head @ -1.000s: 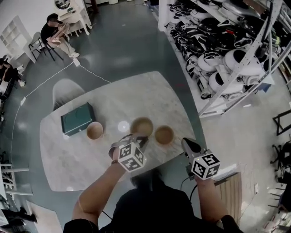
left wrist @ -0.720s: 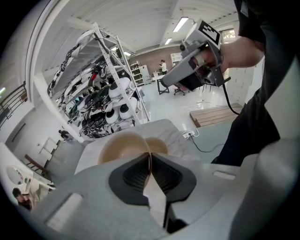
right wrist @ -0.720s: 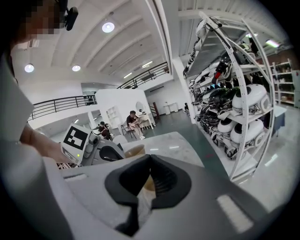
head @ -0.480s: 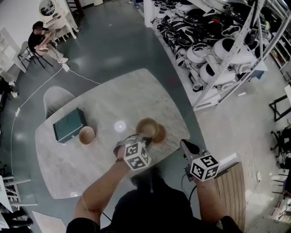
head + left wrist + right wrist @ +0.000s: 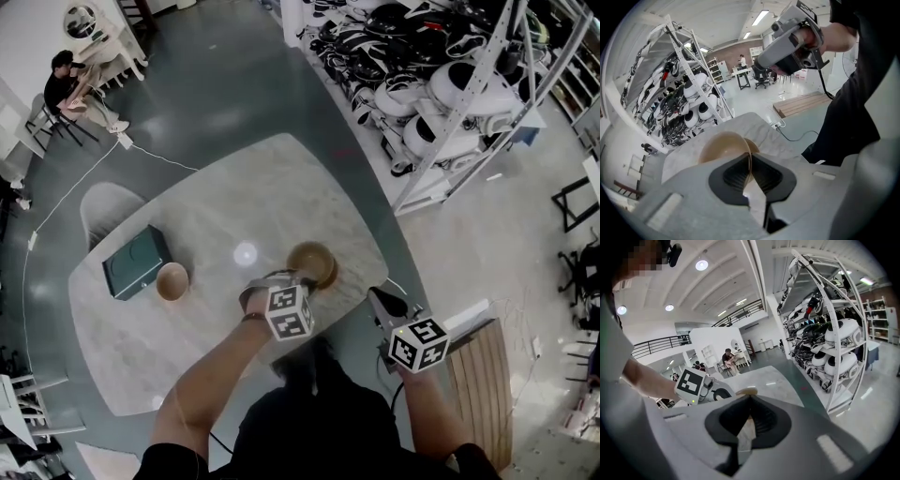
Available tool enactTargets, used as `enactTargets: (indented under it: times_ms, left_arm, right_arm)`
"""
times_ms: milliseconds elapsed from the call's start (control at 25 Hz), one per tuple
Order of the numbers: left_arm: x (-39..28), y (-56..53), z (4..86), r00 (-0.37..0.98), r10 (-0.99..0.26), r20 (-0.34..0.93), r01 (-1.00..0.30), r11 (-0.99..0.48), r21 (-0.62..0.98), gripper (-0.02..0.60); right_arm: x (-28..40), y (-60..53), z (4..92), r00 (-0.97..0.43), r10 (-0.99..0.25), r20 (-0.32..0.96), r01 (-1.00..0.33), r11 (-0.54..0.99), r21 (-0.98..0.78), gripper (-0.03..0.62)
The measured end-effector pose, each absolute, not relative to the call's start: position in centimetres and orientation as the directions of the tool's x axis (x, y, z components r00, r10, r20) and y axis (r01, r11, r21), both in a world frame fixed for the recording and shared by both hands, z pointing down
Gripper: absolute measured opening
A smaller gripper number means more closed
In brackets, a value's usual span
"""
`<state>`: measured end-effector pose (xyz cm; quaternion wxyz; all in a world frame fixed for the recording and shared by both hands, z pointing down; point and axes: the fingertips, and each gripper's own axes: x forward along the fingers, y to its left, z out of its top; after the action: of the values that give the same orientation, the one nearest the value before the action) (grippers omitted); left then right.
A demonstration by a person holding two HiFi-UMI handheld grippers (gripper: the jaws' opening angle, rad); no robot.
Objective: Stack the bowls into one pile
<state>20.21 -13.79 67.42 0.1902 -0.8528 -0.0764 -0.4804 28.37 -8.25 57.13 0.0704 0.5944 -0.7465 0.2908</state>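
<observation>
Since the earlier frame the left hand-held gripper (image 5: 298,279) had carried its bowl (image 5: 312,262) to the right, from the middle of the bench (image 5: 234,197) to above the second bowl (image 5: 332,275). The second bowl had stood apart near the right edge a second before.

In the left gripper view, the left hand-held gripper (image 5: 750,168) was closed on the thin rim of the bowl (image 5: 723,146). One dark pad was on each side of the rim. The bowl was tilted away from the camera, and a small part of the second bowl (image 5: 753,145) showed just behind it.

From the head view, the held bowl covered almost all of the second bowl, and only a narrow brown edge remained visible at the lower right. Whether the held bowl already sat inside it, I could not tell.

The right hand-held gripper (image 5: 382,300) hung beyond the right edge of the bench, well apart from the bowls. In its own view, the right hand-held gripper (image 5: 750,401) had its jaws together with nothing between them. It pointed toward the left one.

A third bowl (image 5: 172,280) stood on the left part of the bench, just beside a green box (image 5: 137,261). A white rack (image 5: 450,84) full of white and black gear stood on the floor beyond the bench. A person (image 5: 66,84) sat at the far left.
</observation>
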Motion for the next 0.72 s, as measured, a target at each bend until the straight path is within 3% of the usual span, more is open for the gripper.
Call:
enactTargets:
  times_ms: [720]
  left_arm:
    - [21.6,-13.3,70.1,0.461,0.026,0.887,0.343,-0.927,-0.151,0.035]
  right_arm:
    - [28.7,-9.5,58.1,-0.302,-0.828,0.473,-0.925,0.133,-0.357,0.002]
